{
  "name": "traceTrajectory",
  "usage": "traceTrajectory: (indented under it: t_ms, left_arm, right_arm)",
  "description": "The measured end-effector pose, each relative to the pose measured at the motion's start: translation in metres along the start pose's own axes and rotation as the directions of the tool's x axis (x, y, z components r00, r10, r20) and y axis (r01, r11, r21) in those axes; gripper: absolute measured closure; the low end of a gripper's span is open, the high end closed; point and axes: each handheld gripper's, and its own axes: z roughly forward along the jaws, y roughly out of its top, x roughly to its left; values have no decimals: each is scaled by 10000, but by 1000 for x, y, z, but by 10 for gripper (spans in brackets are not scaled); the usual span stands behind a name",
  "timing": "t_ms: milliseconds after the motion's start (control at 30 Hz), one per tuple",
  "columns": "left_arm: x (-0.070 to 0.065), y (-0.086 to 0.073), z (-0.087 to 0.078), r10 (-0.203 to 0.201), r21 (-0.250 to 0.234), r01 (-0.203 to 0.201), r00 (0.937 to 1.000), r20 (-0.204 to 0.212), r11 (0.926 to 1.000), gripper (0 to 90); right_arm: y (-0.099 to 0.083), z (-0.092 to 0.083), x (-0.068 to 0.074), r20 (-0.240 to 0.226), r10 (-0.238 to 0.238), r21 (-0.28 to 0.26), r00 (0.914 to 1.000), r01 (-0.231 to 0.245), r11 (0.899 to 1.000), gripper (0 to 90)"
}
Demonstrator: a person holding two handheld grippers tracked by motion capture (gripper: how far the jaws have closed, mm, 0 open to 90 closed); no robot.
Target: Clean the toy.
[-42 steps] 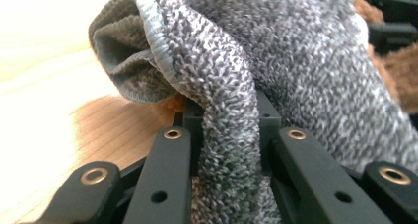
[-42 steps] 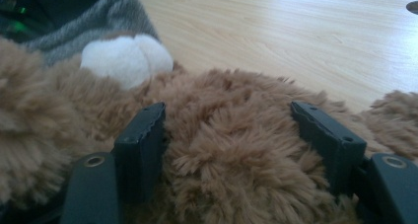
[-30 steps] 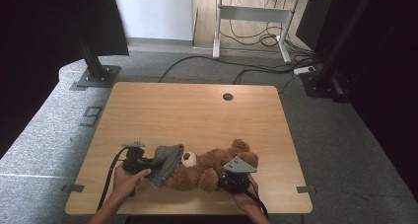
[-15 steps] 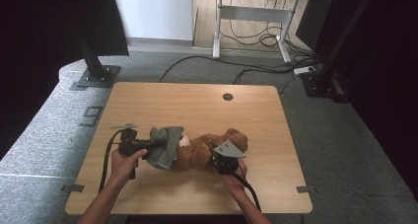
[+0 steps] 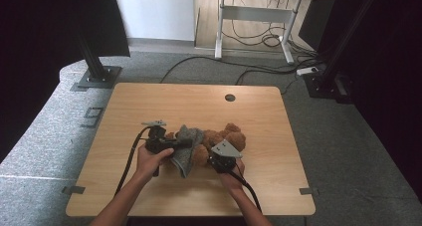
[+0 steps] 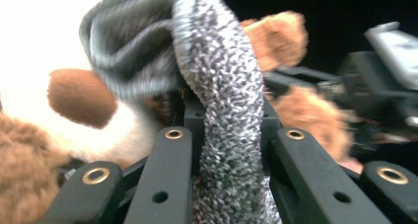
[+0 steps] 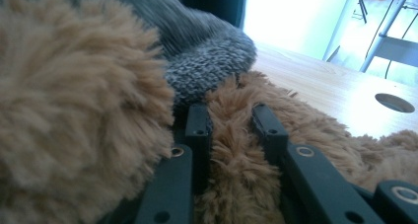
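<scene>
While the bear (image 5: 219, 141) lies on its back near the middle of the table (image 5: 199, 99), a bit closer to the near edge, both grippers have hold of it or its clothes. Left gripper (image 5: 185, 144) is clamped tight on a fold of the grey knit (image 6: 224, 110) — fabric runs right up between its jaws in the left gripper view, next to the bear's brown nose (image 6: 81, 96). Right gripper (image 7: 230, 119) is pinching a tuft of the bear's fur, jaws just reopened a touch after squeezing in — fur's pressed between them, knit touching just above.
</scene>
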Motion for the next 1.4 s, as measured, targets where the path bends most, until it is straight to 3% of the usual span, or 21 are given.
traceTrajectory:
  t_ms: [100,200,367,567,667,933,1100,1233,1400]
  left_arm:
    - [4,-2,4,-63,94,67,9992,-388,9999,756]
    - [9,-7,0,-234,58,236,9991,-348,9997,763]
    - [8,-17,-7,-95,16,96,9995,-288,10000,771]
    - [5,-27,-16,103,-67,-104,9997,-208,9999,773]
    - [8,-32,-26,-27,-250,25,9999,-101,9997,773]
    - [31,-44,-54,-631,-751,596,9970,-441,9954,767]
    - [37,-49,-59,-683,-794,629,9954,-667,9949,764]
    - [38,-54,-60,-716,-709,673,9956,-601,9952,762]
    - [39,-61,-60,-752,-599,718,9955,-573,9956,760]
  right_arm:
    - [-2,-2,1,71,-55,19,10000,55,10000,726]
    - [-4,-3,3,74,-85,-33,9999,86,10000,719]
    - [-9,-8,8,34,-312,-154,9995,313,9994,703]
    - [-16,-17,9,-193,-108,-211,9998,104,9997,681]
    - [-18,-20,9,-221,-31,-245,9997,26,9997,668]
    - [-22,-23,10,-208,188,-286,9996,-194,9994,658]
    - [-27,-28,12,-255,189,-344,9995,-198,9992,658]
    - [-31,-33,14,-413,279,-405,9988,-295,9987,643]
    - [-33,-44,16,-622,579,-450,9964,-608,9971,571]
